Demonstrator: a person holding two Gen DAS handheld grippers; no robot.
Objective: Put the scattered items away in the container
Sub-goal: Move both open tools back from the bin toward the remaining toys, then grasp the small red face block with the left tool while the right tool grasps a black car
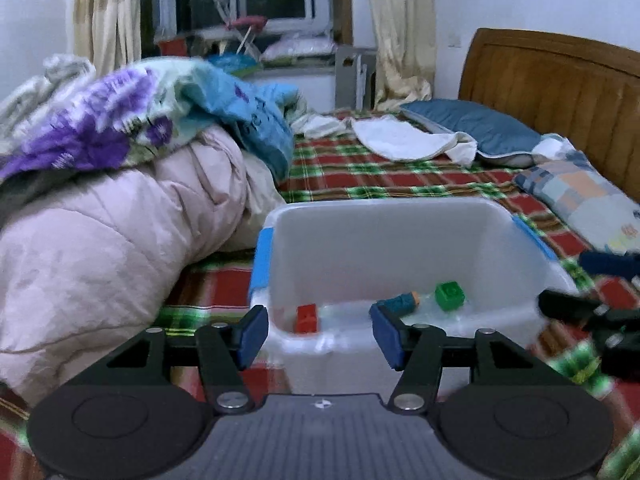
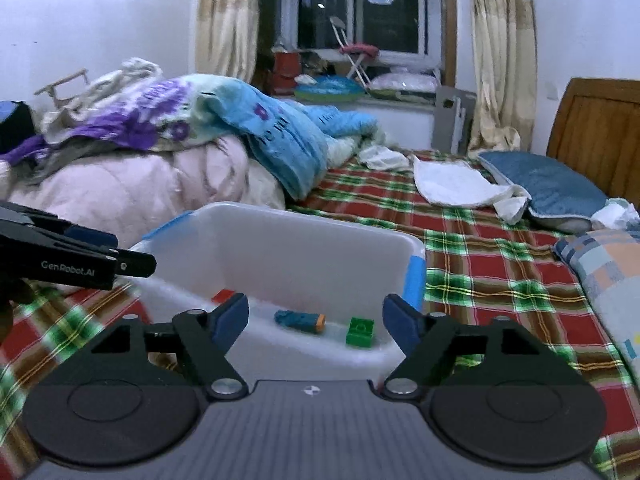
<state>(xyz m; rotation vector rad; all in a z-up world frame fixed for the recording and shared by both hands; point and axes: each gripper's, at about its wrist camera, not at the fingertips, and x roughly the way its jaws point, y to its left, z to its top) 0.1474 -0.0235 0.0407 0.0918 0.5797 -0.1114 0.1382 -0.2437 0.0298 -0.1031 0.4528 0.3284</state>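
White plastic bin (image 2: pixel 304 240) open-topped, access from above. Heaped pink quilt (image 1: pixel 120 232) crowds its left side. Plaid bedsheet (image 2: pixel 500 276) on right flat, passable.

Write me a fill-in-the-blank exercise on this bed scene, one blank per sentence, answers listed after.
1. The white container rests on a plaid ____.
2. Inside it, the block right of the teal cylinder is ____.
3. The left gripper and right gripper both have their jaws ____.
4. The block nearest the container's left wall is ____.

Answers: bedsheet; green; open; red
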